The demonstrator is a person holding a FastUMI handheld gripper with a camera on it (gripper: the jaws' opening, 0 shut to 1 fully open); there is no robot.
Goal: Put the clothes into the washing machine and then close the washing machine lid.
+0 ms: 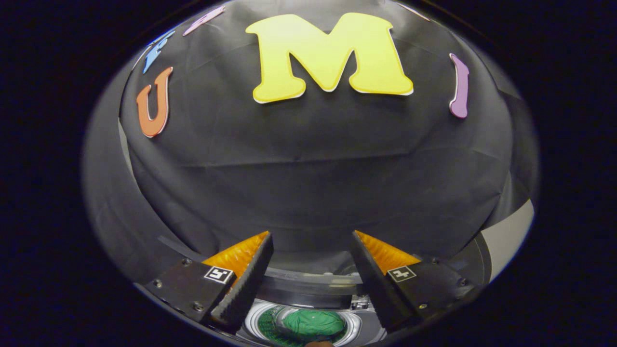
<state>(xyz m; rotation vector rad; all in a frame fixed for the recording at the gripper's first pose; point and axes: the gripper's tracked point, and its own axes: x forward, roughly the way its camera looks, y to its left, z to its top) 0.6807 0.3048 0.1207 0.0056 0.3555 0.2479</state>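
Observation:
My gripper (311,238) stands open, its two black-and-orange fingers (248,270) spread wide with nothing between them. Below and between the fingers lies the washing machine's round drum opening (253,320), ringed in white. A green piece of clothing (313,322) sits inside the drum. The raised lid (308,284), dark and see-through, stands up at the back of the opening, just behind the drum. The fingers hang above the machine and touch nothing.
The black cloth wall (313,173) of the booth rises straight ahead beyond the fingers. A pale grey panel (511,236) shows to the right of the right finger. The machine's top deck (366,327) surrounds the drum.

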